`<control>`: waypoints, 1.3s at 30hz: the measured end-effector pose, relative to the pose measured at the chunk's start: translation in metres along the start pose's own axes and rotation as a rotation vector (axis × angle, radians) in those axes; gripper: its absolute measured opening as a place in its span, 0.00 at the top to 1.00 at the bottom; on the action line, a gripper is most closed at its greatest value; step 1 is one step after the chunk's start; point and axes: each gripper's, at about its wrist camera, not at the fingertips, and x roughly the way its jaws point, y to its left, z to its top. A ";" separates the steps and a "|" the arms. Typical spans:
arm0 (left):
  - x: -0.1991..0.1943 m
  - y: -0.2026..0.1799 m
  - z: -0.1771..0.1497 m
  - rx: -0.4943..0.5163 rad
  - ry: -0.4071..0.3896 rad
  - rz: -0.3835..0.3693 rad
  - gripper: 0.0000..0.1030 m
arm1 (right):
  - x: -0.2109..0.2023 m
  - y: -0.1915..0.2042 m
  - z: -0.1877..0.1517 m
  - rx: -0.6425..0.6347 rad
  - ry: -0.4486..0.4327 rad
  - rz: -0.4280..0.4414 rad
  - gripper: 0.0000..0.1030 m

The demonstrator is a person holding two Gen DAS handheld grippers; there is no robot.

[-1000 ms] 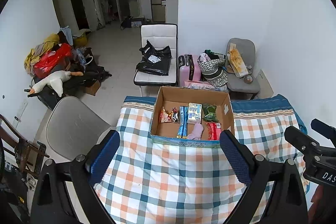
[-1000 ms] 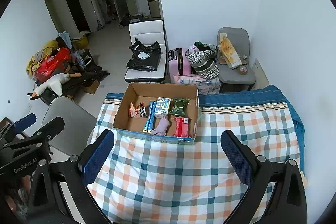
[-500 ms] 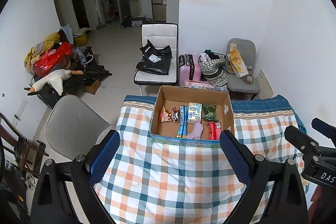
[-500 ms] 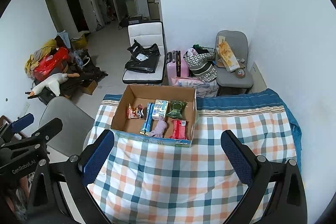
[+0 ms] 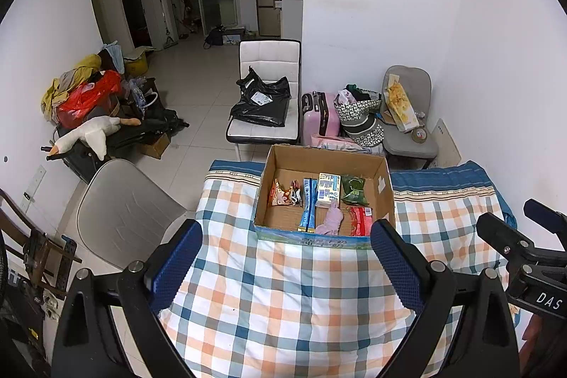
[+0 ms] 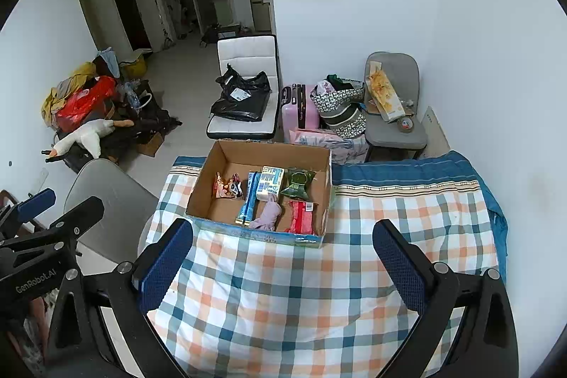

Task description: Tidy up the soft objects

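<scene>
Left wrist view: "DAS" lettering on the right hand-held gripper (image 5: 538, 225), fingers apart.

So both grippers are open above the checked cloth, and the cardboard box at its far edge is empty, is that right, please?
Not quite: the cardboard box is not empty. The left wrist view shows packets and a lilac soft item lying in it. The rest stands: the left gripper and right gripper are open above the checked cloth.

A white padded chair (image 5: 266, 87) is seen beyond the table, with a black plastic bag (image 5: 260, 101) laid on its seat. A pink suitcase (image 5: 317, 116) is stood just beside it. A grey chair (image 6: 393, 116) is placed by the wall. A plush goose (image 6: 85, 135) is draped over a cluttered pile at the left.
</scene>
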 end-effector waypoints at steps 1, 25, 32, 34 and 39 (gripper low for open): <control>0.000 0.000 0.000 -0.001 0.000 -0.001 0.06 | 0.000 0.000 0.000 0.002 0.001 0.002 0.00; 0.000 -0.001 0.000 -0.004 0.007 -0.002 0.06 | 0.000 -0.002 0.001 -0.013 -0.005 0.005 0.00; 0.004 -0.005 -0.003 -0.008 0.033 -0.007 0.06 | 0.001 -0.001 0.000 -0.012 0.001 0.006 0.00; 0.004 -0.005 -0.003 -0.009 0.033 -0.007 0.06 | 0.001 -0.001 0.000 -0.013 0.005 0.010 0.00; 0.003 -0.005 -0.004 -0.007 0.031 -0.008 0.06 | 0.002 0.001 -0.001 -0.017 0.007 0.011 0.00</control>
